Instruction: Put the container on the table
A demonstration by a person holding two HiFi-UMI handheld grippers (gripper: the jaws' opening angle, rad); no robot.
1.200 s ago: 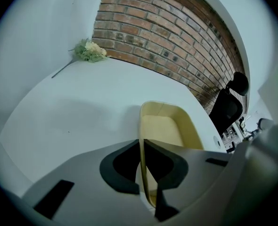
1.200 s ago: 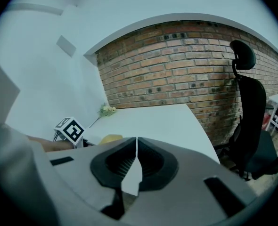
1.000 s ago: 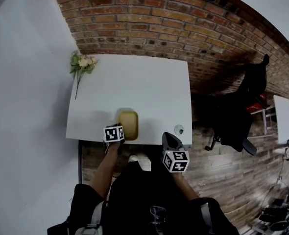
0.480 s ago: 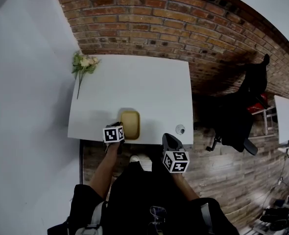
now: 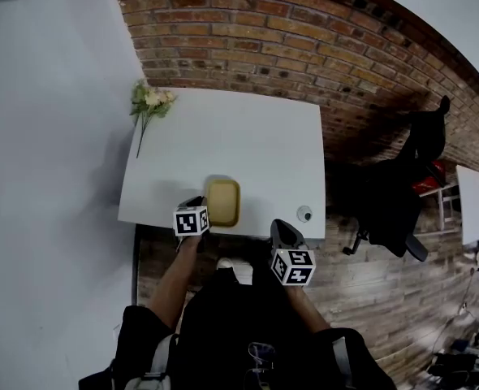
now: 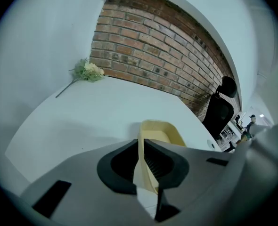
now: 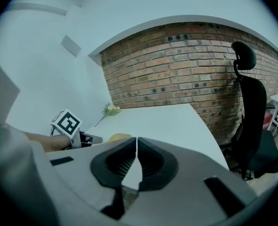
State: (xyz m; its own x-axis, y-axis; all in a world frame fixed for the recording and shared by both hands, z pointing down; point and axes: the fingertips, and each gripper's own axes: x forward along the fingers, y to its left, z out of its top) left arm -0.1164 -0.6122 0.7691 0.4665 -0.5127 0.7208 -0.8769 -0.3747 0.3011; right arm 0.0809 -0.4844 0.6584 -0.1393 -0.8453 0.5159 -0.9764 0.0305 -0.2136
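Pinching the yellow container's [image 5: 222, 203] near rim, the left tongs [image 6: 141, 160] point along its length across the tabletop [image 5: 248, 140]; the right tongs [image 7: 135, 161] sit closed, empty.

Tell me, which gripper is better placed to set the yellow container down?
Left: the left gripper clamps the wall of the yellow container at the table edge; the right gripper is shut on nothing.

Grey grippers [image 6: 141, 142], black pads [image 6: 165, 162], checkered cubes [image 5: 191, 220]; black clothing [image 5: 223, 319].

- Head view: high up, looking down at the table [image 5: 248, 136].
- Both gripper views: low and near, facing the brick wall [image 6: 148, 46] at 12 o'clock.
- All share the table.
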